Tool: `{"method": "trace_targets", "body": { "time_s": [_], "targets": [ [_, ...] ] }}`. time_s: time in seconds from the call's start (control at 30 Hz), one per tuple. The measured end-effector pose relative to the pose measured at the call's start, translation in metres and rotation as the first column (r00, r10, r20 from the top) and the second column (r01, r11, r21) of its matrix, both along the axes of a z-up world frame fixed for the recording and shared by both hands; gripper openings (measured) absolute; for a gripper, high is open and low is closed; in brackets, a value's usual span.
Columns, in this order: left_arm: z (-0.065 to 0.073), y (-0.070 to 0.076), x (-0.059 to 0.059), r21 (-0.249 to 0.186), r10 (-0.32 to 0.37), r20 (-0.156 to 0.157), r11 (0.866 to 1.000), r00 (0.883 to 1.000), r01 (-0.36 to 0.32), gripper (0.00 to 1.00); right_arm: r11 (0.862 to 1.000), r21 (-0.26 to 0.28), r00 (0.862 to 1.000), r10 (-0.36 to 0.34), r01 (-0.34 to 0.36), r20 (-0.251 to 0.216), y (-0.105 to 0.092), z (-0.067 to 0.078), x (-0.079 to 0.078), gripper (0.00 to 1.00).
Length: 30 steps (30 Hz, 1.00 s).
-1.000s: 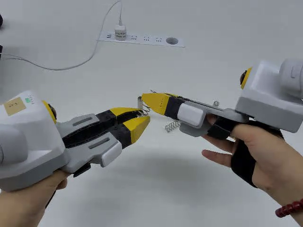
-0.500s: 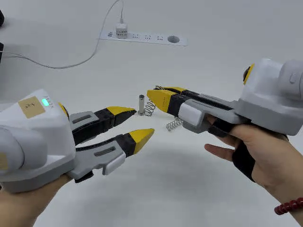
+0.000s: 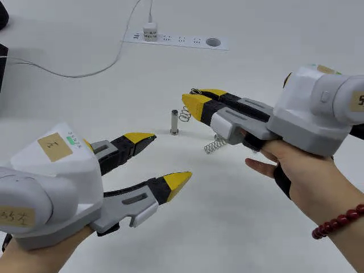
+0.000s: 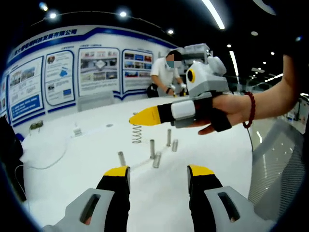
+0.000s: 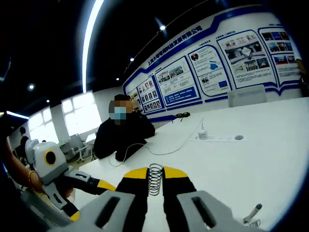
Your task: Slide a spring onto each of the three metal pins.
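Where the head view centres, one metal pin [image 3: 174, 121] stands upright on the white desk [image 3: 187, 227], its long axis vertical. Just right of it, about level with its top, a spring [image 3: 185, 115] is pinched in the closed fingers of the right gripper [image 3: 196, 100], the nearer tool. Judging by this, the spring must rise above the pin, then drop along it. A loose spring [image 3: 215, 146] lies lower right. The left gripper [image 3: 162, 159], lower left, has its fingers spread wide, holding nothing. Its tan stickers [image 3: 54, 147] bear handwriting I cannot read. A power strip [image 3: 176, 40] sits at top.
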<state>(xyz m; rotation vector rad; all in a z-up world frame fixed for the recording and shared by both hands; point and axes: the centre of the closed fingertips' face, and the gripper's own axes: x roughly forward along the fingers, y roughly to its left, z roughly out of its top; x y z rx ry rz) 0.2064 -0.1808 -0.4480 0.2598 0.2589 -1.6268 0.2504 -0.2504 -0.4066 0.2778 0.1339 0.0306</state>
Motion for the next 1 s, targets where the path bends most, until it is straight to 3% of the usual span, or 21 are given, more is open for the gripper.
{"method": "trace_targets", "body": {
  "time_s": [0.37,0.53,0.63,1.0],
  "targets": [
    [-0.011,0.0,0.001,0.028,0.004,-0.016,1.0,1.0,-0.003,0.63,0.994,-0.105,0.999,-0.041,0.039,-0.017,-0.015,-0.011,0.026,0.11],
    [-0.014,0.0,0.002,0.036,0.015,-0.027,0.999,1.0,-0.014,0.71,0.993,-0.111,0.998,-0.046,0.042,-0.031,-0.018,-0.019,0.034,0.11],
    [-0.016,0.001,0.003,0.043,0.018,-0.024,0.999,1.0,-0.016,0.74,0.988,-0.145,0.997,-0.052,0.044,-0.051,-0.019,-0.025,0.037,0.11],
    [-0.019,0.0,0.004,0.049,0.025,-0.035,0.999,0.999,-0.023,0.81,0.982,-0.187,0.995,-0.054,0.038,-0.079,-0.016,-0.038,0.042,0.11]
  ]
}}
